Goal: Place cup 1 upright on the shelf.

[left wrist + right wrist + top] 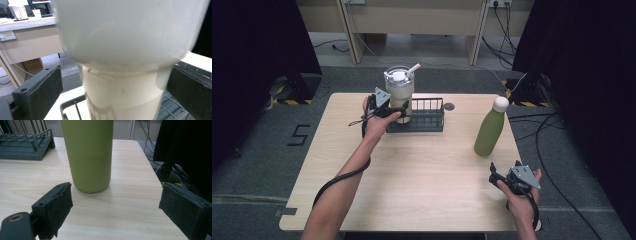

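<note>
A cream tumbler (399,95) with a white lid and straw stands in the left end of a dark wire rack (427,122) at the back of the table. My left gripper (398,112) reaches around its lower part. In the left gripper view the tumbler (120,95) rises between the pads (46,87), with a clear gap on the left side, so the gripper is open. A green bottle (490,131) with a white cap stands at the right. My right gripper (493,175) is open just in front of it, and the bottle (87,155) stands beyond its fingers (60,205).
The wooden table (422,170) has its right edge close to the bottle and the right hand. A small round grommet (449,106) sits behind the rack. Black curtains flank both sides, and cables (542,135) lie on the floor at the right.
</note>
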